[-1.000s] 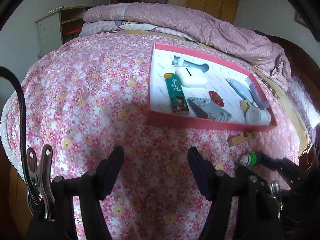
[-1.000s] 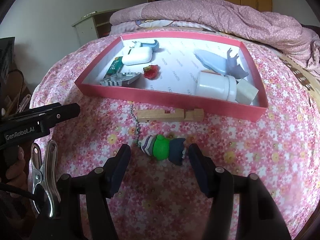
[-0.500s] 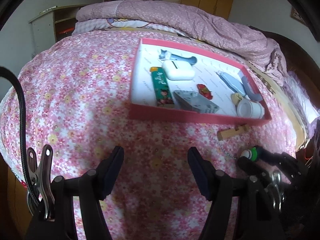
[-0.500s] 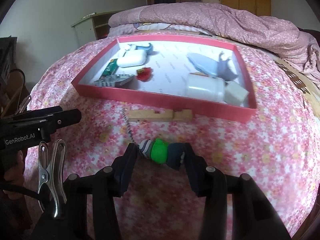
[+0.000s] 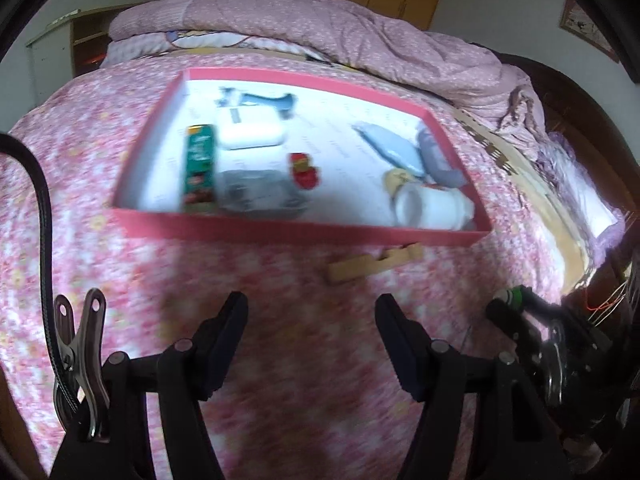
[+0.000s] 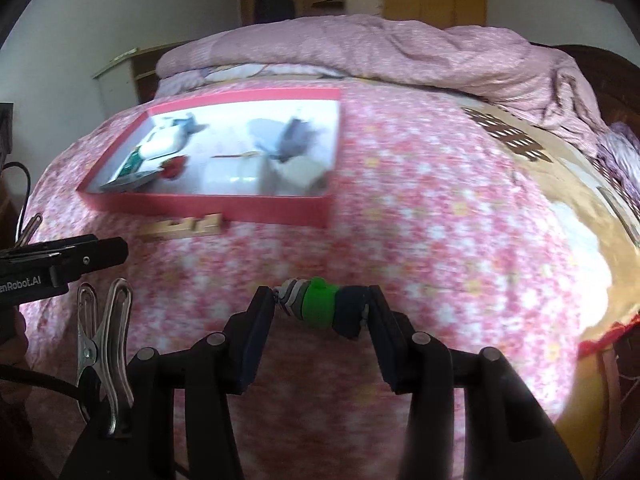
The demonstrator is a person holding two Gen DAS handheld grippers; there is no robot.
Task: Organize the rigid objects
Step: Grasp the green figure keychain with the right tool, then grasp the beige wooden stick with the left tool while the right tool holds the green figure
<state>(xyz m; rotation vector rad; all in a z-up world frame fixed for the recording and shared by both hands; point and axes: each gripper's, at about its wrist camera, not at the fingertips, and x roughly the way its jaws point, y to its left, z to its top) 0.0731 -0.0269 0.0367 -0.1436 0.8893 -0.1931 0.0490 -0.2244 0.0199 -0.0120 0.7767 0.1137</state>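
Note:
My right gripper [image 6: 320,306] is shut on a small green and dark toy figure [image 6: 320,308] and holds it above the flowered bedspread. A red-rimmed tray [image 5: 280,232] on the bed holds a green lighter [image 5: 198,164], a white case [image 5: 250,136], a red toy [image 5: 304,168], a white jar [image 5: 436,208] and several other small items. A wooden block [image 5: 372,266] lies on the bedspread just in front of the tray; it also shows in the right wrist view [image 6: 184,230]. My left gripper [image 5: 312,320] is open and empty, short of the block.
A rumpled pink quilt [image 5: 320,28] lies along the far side of the bed. A white side cabinet [image 5: 52,56] stands at the far left. The dark wooden bed frame [image 5: 580,96] is on the right. The tray shows in the right wrist view [image 6: 216,204] at the left.
My right gripper closed on the toy figure and lifted it off the bedspread, swinging right. My left gripper moved closer to the tray and the wooden block, still open.

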